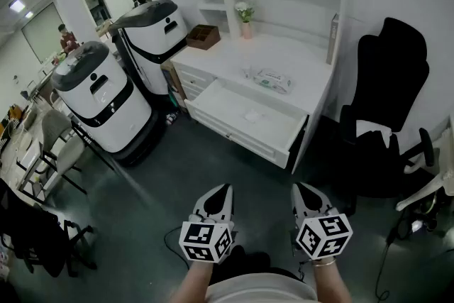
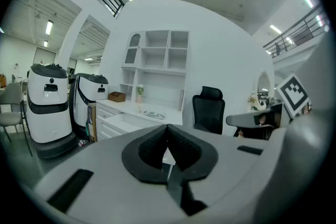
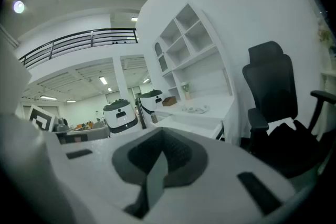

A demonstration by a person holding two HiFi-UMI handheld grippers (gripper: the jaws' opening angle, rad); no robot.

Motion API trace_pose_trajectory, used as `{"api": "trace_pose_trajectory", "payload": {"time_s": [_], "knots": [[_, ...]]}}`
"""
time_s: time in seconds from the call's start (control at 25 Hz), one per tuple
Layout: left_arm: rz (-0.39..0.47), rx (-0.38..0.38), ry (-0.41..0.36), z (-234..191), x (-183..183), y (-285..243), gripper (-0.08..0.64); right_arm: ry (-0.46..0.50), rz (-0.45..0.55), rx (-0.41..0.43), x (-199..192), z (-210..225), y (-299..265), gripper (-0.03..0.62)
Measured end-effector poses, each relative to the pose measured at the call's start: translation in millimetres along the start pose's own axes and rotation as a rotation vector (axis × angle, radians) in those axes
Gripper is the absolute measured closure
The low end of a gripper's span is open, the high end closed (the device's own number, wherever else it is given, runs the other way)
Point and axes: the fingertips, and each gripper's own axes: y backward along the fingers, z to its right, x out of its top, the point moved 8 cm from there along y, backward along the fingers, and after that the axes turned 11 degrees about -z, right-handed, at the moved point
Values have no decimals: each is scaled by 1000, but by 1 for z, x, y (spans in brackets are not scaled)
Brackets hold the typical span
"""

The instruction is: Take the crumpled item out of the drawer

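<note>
The white desk's drawer (image 1: 213, 92) stands pulled open, and a small crumpled white item (image 1: 250, 115) lies inside it. Both grippers hang low over the dark floor, well short of the desk. My left gripper (image 1: 225, 188) is shut with nothing in it. My right gripper (image 1: 299, 188) is shut and empty too. In the left gripper view the pads (image 2: 157, 145) meet in front of the distant drawer (image 2: 123, 122). The right gripper view shows closed jaws (image 3: 164, 136) with the drawer (image 3: 194, 122) far behind them.
A wrapped packet (image 1: 273, 80), a brown box (image 1: 203, 36) and a flower vase (image 1: 245, 18) sit on the desk top (image 1: 312, 67). A black office chair (image 1: 386, 117) stands to the desk's right. Two white robots (image 1: 103, 96) (image 1: 152, 32) stand to its left.
</note>
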Motion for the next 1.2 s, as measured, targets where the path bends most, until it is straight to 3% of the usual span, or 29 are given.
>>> {"api": "trace_pose_trajectory", "payload": {"time_s": [0.56, 1.2], "knots": [[-4, 14, -1, 12, -8, 3, 566, 30, 38, 36, -1, -4, 10, 591], [-11, 42, -9, 11, -11, 9, 566, 15, 33, 16, 0, -3, 10, 568]]}}
